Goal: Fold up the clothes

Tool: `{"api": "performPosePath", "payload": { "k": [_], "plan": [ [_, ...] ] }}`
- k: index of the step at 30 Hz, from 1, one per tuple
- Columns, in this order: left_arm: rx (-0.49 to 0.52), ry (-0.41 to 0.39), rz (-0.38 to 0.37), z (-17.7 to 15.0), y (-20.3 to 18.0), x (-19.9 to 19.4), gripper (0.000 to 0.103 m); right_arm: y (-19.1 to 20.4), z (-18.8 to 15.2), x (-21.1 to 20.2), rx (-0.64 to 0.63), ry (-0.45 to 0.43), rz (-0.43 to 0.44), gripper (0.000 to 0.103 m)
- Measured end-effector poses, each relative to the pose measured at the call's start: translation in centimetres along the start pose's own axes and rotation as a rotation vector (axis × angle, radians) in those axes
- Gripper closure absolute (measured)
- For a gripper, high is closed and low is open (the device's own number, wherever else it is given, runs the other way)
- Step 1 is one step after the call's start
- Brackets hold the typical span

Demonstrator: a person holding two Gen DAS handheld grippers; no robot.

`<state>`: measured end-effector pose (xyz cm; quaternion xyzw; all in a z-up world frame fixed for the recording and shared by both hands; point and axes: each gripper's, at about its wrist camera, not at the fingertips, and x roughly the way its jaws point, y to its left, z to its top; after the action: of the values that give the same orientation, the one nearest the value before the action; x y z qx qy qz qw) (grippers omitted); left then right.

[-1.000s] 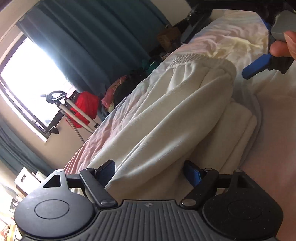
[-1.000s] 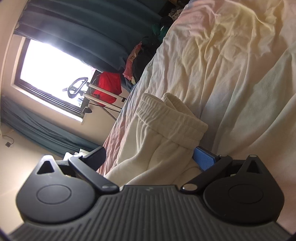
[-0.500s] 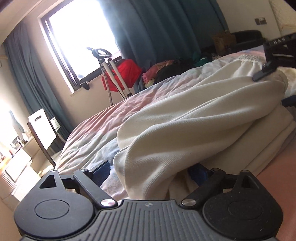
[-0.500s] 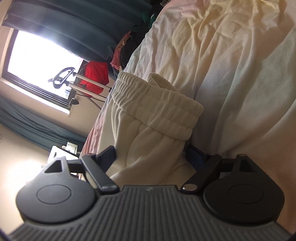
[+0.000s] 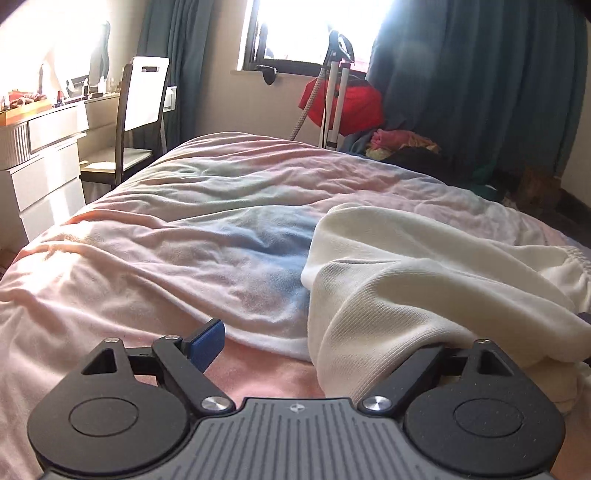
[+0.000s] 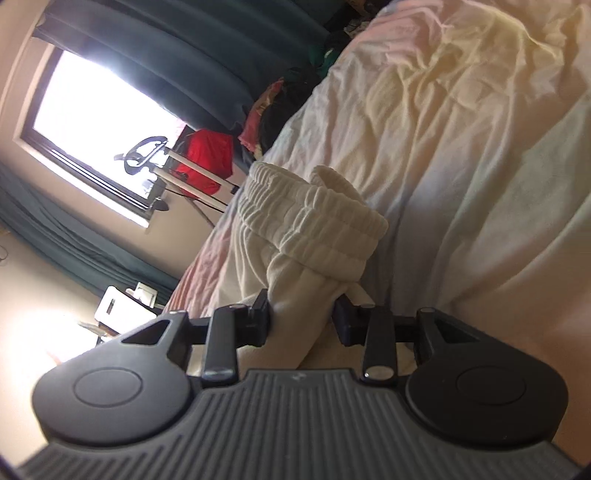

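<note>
While bunched, cream sweatpants [image 6: 295,258] (waistband ahead) sit pinched in right gripper [image 6: 301,317].

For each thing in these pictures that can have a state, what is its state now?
Cream trousers: partly folded, lying on the bed.
Right gripper: jaws just closing, pinching the trousers below the waistband.
Left gripper: open, one finger hidden under the cloth.
Bed cover: wrinkled.
Curtains: drawn aside, window uncovered.
Chair: unoccupied.

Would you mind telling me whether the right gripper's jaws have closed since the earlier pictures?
Yes. The right gripper has just been closing: its fingers now pinch the cream trousers just below the elastic waistband, where they earlier stood wide on either side.
</note>
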<state>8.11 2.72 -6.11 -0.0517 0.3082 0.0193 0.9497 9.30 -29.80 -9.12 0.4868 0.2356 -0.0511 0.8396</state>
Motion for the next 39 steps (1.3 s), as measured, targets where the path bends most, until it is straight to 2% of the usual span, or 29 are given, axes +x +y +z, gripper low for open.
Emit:
{"api": "performPosePath", "payload": {
  "k": [2, 6, 12, 14, 17, 20, 24, 27, 30, 36, 39],
  "plan": [
    [0.020, -0.001, 0.017, -0.3, -0.4, 0.1, 0.011, -0.7, -0.2, 0.1, 0.028, -0.002, 0.005, 0.065],
    [-0.003, 0.025, 0.032, -0.4, -0.2, 1.1, 0.006, -1.6, -0.2, -0.3, 0.109, 0.001, 0.047, 0.066],
    [0.067, -0.012, 0.068, -0.5, -1.0, 0.6, 0.006, -0.5, -0.3, -0.6, 0.029, -0.027, 0.021, 0.065],
    [0.115, -0.037, 0.081, -0.6, -1.6, 0.2, 0.007, -0.2, -0.3, -0.7, 0.003, -0.040, 0.021, 0.069],
    [0.225, -0.096, 0.105, -0.9, -3.0, -0.6, 0.008, 1.0, 0.0, -1.8, -0.052, -0.093, 0.066, 0.074],
    [0.288, -0.150, 0.092, -1.2, -3.8, -1.4, 0.008, 1.9, 0.3, -3.0, -0.084, -0.142, 0.120, 0.075],
    [0.252, -0.166, 0.090, -1.1, -3.4, -1.6, 0.006, 1.1, 0.4, -2.4, -0.064, -0.112, 0.054, 0.075],
    [0.165, -0.149, 0.066, -0.8, -2.3, -1.6, 0.005, 0.4, 0.1, -1.6, -0.058, -0.082, 0.000, 0.075],
    [0.110, -0.143, 0.054, -0.5, -1.5, -1.5, 0.004, 0.9, -0.1, -1.6, -0.100, -0.090, -0.001, 0.075],
    [0.149, -0.161, 0.076, -0.8, -2.1, -1.8, 0.004, 0.3, -0.2, -1.1, -0.081, -0.073, -0.023, 0.071],
    [0.134, -0.150, 0.078, -0.7, -1.8, -1.6, 0.001, 0.5, -0.4, -0.8, -0.092, -0.062, -0.038, 0.068]
  ]
}}
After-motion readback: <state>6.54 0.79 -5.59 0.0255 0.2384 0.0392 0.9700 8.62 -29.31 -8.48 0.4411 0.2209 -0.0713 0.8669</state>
